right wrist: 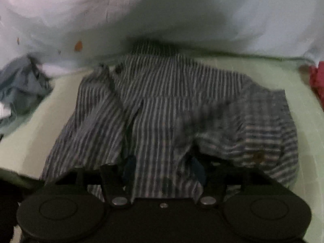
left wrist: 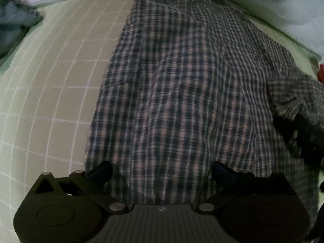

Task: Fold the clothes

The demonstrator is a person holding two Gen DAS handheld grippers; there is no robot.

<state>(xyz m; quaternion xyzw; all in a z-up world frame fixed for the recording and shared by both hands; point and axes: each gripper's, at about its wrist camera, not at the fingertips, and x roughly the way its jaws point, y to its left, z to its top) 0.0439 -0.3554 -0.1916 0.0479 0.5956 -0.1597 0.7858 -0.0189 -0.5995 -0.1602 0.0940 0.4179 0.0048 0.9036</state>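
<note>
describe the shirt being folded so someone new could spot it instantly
On the pale green gridded mat in front of the white backdrop sheet, it is the large garment spread flat in the middle: the checked shirt. Only it has a dark-and-light plaid; the crumpled blue cloth and the red item sit at the edges.

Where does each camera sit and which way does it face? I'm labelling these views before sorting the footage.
Left wrist: on the left hand-held gripper, looking steeply down on the plaid shirt on a gridded mat; its open fingers show.
Right wrist: on the right hand-held gripper, facing the shirt's collar and the pale sheet behind; its spread fingers show.
Shared: the shirt.
</note>
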